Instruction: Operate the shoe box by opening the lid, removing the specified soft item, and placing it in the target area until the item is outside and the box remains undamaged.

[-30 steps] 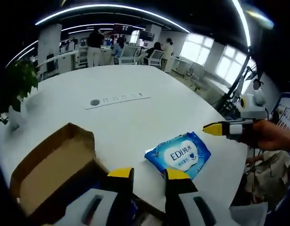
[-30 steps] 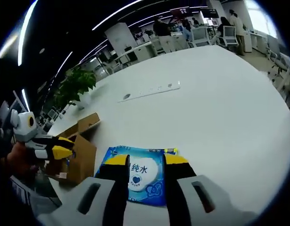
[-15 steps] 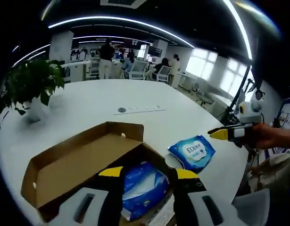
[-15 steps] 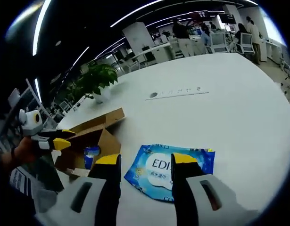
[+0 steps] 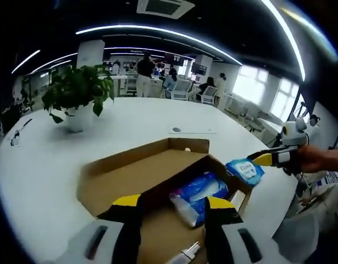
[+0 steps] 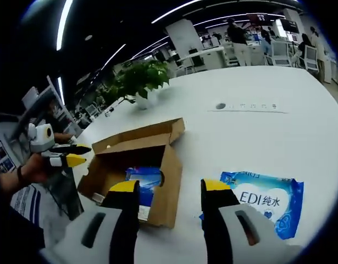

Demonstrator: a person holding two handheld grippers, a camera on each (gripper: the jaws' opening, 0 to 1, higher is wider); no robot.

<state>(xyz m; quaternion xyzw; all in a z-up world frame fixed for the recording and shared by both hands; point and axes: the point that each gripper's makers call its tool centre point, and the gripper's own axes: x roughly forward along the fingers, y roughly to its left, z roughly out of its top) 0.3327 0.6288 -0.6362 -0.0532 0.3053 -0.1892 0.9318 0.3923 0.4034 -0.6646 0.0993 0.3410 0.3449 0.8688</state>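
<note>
Both grippers, left (image 5: 171, 206) and right (image 6: 170, 190), hovered with jaws spread, holding nothing. The cardboard box (image 6: 137, 165) lay open on the white desk (image 6: 240, 132); the blue wipes pack (image 6: 262, 199) rested just right of it. A potted plant (image 5: 78, 96) stood farther back.

From the right gripper view, the white table (image 6: 256, 132) lies bare from 12 to 2 o'clock. The open shoe box (image 6: 138, 165) blocks 10 to 11 o'clock, its raised lid (image 6: 141, 135) behind. The wipes pack (image 6: 262, 201) lies at 3 o'clock, a potted plant (image 6: 141, 82) far beyond.
</note>
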